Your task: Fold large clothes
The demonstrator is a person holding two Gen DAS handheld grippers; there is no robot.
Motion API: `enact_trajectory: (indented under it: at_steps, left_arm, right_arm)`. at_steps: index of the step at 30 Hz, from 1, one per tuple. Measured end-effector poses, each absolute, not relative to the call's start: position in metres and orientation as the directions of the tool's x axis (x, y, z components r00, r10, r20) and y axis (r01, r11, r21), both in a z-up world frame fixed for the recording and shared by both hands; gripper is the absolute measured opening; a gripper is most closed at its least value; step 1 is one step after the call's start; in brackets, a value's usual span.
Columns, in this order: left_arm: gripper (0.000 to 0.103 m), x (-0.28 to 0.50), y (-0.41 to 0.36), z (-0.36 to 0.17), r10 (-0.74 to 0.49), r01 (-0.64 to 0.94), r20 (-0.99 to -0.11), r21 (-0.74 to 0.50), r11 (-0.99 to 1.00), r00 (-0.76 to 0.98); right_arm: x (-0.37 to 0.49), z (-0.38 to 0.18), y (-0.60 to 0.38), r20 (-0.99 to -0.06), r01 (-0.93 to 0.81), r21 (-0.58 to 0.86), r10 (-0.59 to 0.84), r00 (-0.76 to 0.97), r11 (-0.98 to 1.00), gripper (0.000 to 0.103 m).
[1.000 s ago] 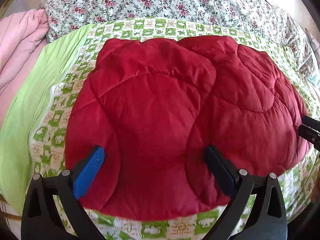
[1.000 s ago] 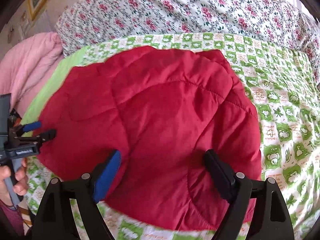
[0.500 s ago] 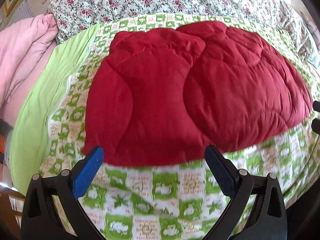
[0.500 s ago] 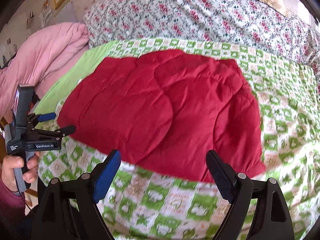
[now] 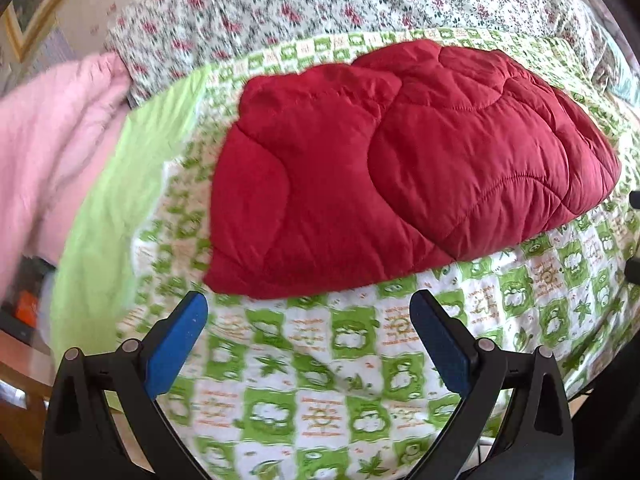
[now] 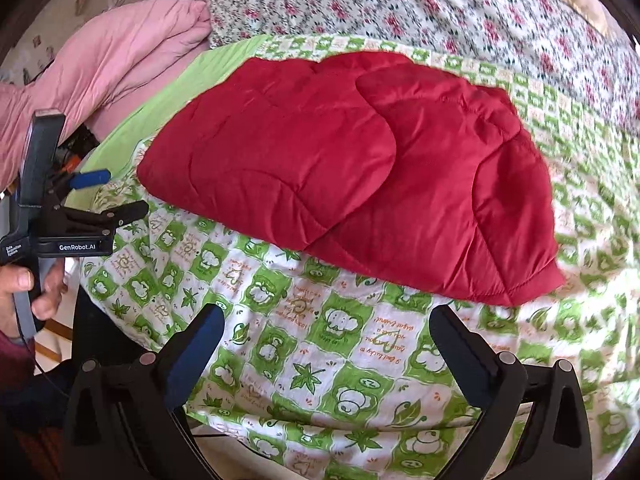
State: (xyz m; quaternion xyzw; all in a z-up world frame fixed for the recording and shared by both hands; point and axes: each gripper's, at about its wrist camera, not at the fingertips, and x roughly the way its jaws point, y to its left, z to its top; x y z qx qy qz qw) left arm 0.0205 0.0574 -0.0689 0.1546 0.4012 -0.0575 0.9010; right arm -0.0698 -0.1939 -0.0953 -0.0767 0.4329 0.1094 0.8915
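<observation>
A red quilted jacket (image 5: 400,168) lies folded into a compact bundle on the green and white patterned bed cover (image 5: 320,380); it also shows in the right wrist view (image 6: 352,176). My left gripper (image 5: 308,320) is open and empty, above the bed cover just short of the jacket's near edge. It also shows at the left of the right wrist view (image 6: 116,196), held in a hand. My right gripper (image 6: 326,332) is open and empty, above the cover in front of the jacket.
A pink duvet (image 6: 100,64) is piled at the left of the bed. A floral quilt (image 6: 440,4) lies behind the jacket. The bed cover's lime green border (image 5: 104,208) runs along the left. The bed's front edge (image 6: 320,452) is close below the grippers.
Both grippers have pulled back from over the jacket towards the bed's front edge. The jacket now lies further away and free of both grippers.
</observation>
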Motion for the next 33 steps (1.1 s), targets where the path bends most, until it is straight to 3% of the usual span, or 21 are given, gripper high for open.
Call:
enact_trajectory:
  at_steps: [13, 33]
  left_arm:
    - [0.102, 0.024, 0.065, -0.027, 0.037, 0.21, -0.681, 0.276, 0.938, 0.731]
    - [0.102, 0.059, 0.05, -0.038, 0.014, 0.233, -0.722, 0.242, 0.942, 0.692]
  right_arm:
    - [-0.06, -0.047, -0.194, -0.77, -0.284, -0.074, 0.127, 0.626, 0.956, 0.103]
    - [-0.023, -0.045, -0.197, -0.777, -0.282, -0.066, 0.128, 0.617, 0.957, 0.103]
